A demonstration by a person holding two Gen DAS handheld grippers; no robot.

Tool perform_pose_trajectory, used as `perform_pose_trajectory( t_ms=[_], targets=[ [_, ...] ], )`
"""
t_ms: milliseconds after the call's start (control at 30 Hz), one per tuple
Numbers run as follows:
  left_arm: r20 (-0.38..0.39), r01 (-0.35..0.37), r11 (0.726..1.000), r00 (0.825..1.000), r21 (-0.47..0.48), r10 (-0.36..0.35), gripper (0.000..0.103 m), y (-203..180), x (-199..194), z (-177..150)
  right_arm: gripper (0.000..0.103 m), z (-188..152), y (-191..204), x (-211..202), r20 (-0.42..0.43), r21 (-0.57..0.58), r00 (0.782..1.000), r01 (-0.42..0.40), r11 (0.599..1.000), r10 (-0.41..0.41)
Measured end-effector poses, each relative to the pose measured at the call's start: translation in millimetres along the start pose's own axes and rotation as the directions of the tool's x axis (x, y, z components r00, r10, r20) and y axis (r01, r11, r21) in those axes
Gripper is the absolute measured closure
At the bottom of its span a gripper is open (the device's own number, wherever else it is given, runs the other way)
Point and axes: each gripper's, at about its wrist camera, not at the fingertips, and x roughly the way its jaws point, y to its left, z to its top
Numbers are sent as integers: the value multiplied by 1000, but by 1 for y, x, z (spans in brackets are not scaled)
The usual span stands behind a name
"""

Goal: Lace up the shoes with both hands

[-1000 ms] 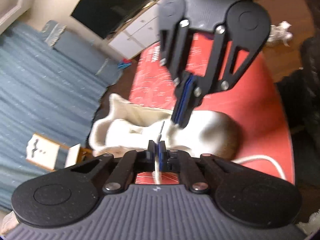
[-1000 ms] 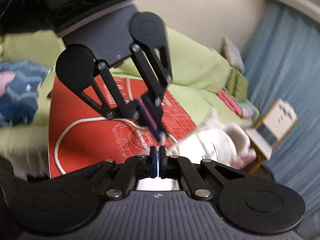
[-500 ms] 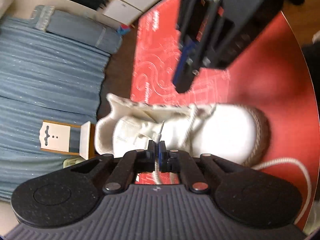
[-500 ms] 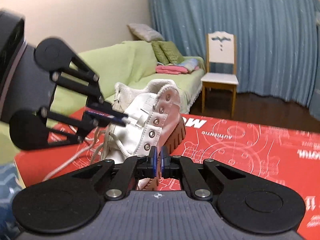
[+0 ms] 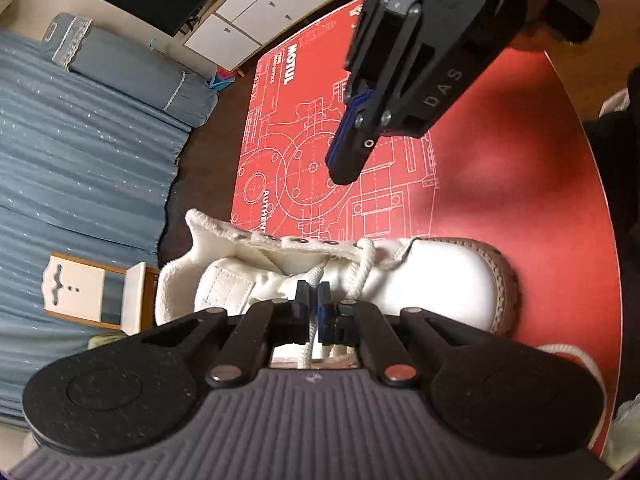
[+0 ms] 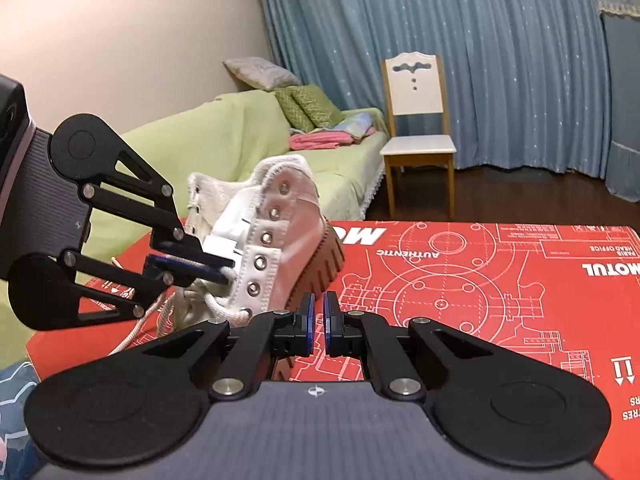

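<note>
White canvas makes up the shoe (image 5: 400, 280), a high-top with a brown lugged sole that sits on the red printed mat (image 5: 360, 184) covering the tabletop. Its tongue lies open and a row of metal eyelets (image 6: 260, 261) runs up the flap facing the right-hand camera, most of them not yet threaded.

The lace (image 5: 310, 328) comes off the lowest crossings near the toe. The left tongs (image 5: 314, 312) are clamped narrow on it just above the shoe's throat, the cord running between the pads and back under the tool. In the right view the same tongs (image 6: 224, 276) reach in level with the lower eyelets, their tips touching the flap.

The right tongs (image 6: 316, 328) stand slightly parted with nothing between them, beside the shoe's sole, on the side away from the left tongs. In the left view they (image 5: 344, 168) hang above the mat beyond the shoe.

My worry is the handover. The lace tip is hidden at the flap, so I cannot tell whether it has entered an eyelet. If the right tongs close late or off-line on so thin a cord, it could slip back out, and a pull from the left could drag or tip the unweighted shoe.
</note>
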Motion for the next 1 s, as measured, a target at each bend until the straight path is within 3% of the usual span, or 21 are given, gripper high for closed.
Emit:
perform_pose_trajectory(
  t_ms=[233, 667, 867, 1000],
  targets=[
    [20, 39, 997, 999, -70, -38, 101, 12, -13, -8, 97, 0, -8, 4, -6, 35, 1000, -5, 999, 5],
    [25, 35, 999, 999, -11, -35, 101, 1, -13, 2, 96, -1, -15, 12, -10, 57, 1000, -9, 998, 9],
    [-4, -5, 991, 1000, 132, 6, 101, -17, -12, 9, 93, -3, -20, 10, -9, 104, 991, -132, 986, 134],
    [-25, -43, 976, 998, 213, 50, 101, -28, -13, 12, 93, -3, -19, 8, -19, 90, 991, -131, 987, 133]
  ],
)
